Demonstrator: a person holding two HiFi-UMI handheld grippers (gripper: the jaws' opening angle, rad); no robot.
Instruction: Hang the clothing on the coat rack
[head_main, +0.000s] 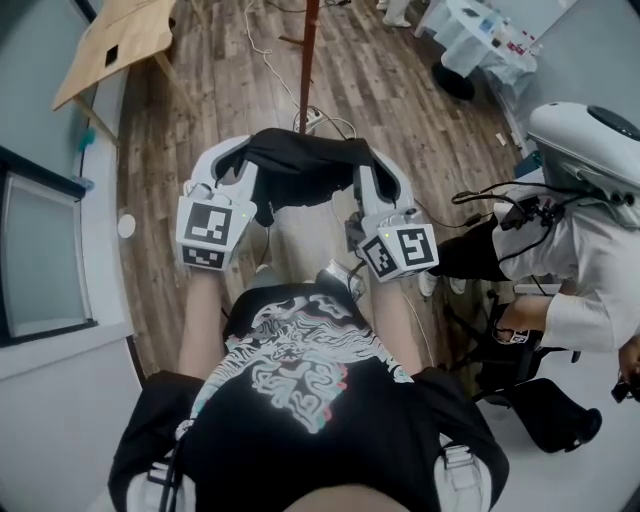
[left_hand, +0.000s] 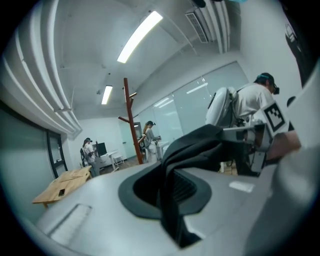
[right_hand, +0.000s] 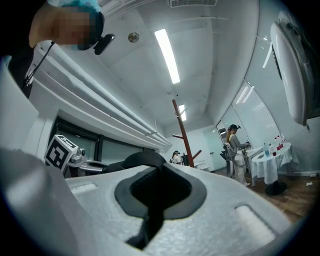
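1. Head view: left gripper (head_main: 232, 160) and right gripper (head_main: 372, 160) are each clamped on the black clothing (head_main: 300, 172), which is stretched between them.
2. Clothing is well short of the coat rack (head_main: 309, 50); approach and hanging not yet done.

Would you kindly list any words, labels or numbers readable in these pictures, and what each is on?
No text is readable.
Left marker cube, right marker cube: square patterns, no letters.
T-shirt print: a graphic, no legible words.
Bottles on the white table: labels too small.
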